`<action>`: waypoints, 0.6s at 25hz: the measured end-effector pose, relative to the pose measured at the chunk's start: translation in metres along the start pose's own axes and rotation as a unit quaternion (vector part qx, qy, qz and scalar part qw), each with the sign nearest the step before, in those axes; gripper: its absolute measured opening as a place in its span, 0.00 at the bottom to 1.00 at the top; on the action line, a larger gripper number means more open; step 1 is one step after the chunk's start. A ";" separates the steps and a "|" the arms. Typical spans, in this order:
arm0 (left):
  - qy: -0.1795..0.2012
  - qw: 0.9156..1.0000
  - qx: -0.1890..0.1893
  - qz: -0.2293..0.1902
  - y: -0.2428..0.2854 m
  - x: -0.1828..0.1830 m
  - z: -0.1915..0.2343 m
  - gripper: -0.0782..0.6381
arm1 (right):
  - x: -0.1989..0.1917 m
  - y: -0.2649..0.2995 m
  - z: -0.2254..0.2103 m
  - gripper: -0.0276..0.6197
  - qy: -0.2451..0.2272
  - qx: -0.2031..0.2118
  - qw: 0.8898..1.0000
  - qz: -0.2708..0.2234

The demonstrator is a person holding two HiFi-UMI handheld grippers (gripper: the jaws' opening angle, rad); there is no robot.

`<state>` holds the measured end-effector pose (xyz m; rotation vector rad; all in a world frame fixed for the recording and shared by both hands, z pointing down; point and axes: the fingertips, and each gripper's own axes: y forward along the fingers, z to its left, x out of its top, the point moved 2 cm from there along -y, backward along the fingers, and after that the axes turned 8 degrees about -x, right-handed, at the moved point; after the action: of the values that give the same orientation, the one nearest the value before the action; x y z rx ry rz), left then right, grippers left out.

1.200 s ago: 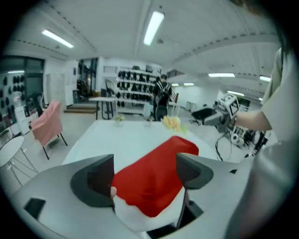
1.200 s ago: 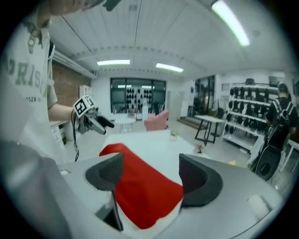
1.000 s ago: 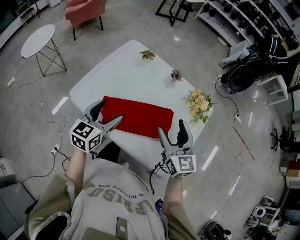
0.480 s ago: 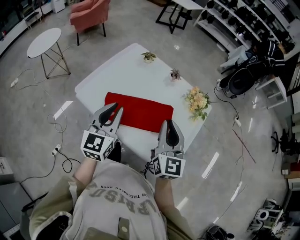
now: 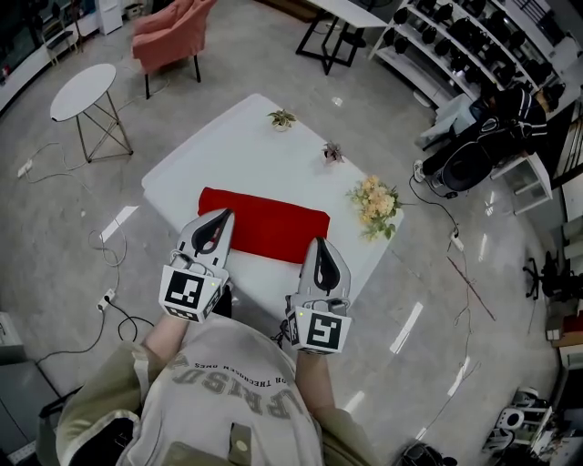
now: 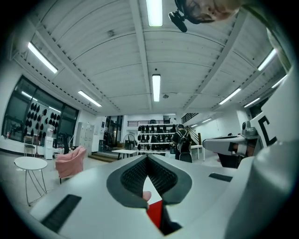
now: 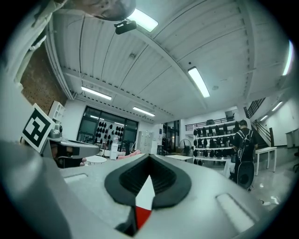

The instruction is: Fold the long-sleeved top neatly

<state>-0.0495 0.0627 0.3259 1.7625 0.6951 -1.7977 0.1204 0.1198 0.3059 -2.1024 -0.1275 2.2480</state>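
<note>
The red long-sleeved top [image 5: 264, 223] lies flat as a long folded rectangle near the front edge of the white table [image 5: 246, 146]. My left gripper [image 5: 222, 217] hovers over the top's left end, shut, with nothing held. My right gripper [image 5: 320, 243] hangs over the right front corner, also shut and empty. Both point level, away from the person. In the left gripper view the jaws [image 6: 147, 158] meet at their tips, and a sliver of the red top [image 6: 155, 212] shows below them. The right gripper view shows the same shut jaws [image 7: 149, 158] and a red sliver of the top [image 7: 142, 215].
Two small potted plants [image 5: 281, 117] [image 5: 332, 151] and a flower bouquet [image 5: 373, 198] stand along the table's far and right edges. A round side table [image 5: 84, 91] and a pink armchair [image 5: 168, 27] stand on the floor to the left. Cables lie on the floor.
Both grippers went from wide open to shut, lifting off the top and drawing back toward the person. The red top has stayed flat where it was.
</note>
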 end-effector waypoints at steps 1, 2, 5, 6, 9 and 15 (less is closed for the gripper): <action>0.003 1.000 0.000 -0.001 0.001 0.001 0.000 0.13 | 0.002 0.001 0.000 0.05 0.000 0.001 1.000 -0.004; 0.006 1.000 0.000 -0.002 0.002 0.001 0.000 0.13 | 0.005 0.002 0.001 0.05 -0.002 0.003 1.000 -0.008; 0.015 1.000 0.004 0.000 0.003 0.002 0.001 0.12 | 0.011 0.004 0.005 0.05 -0.026 0.013 1.000 -0.011; 0.019 1.000 0.008 0.004 0.003 0.003 0.003 0.13 | 0.011 0.006 0.008 0.05 -0.034 0.013 0.999 -0.009; 0.048 0.998 0.025 0.018 0.005 0.003 0.006 0.12 | 0.011 0.013 0.015 0.04 -0.029 -0.005 0.999 -0.019; 0.050 0.998 0.026 0.015 0.002 0.002 0.012 0.12 | 0.020 0.017 0.022 0.04 -0.030 -0.015 0.999 -0.037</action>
<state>-0.0569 0.0525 0.3239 1.8973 0.6628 -1.7315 0.0969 0.1043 0.2858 -2.0093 -0.2385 2.2815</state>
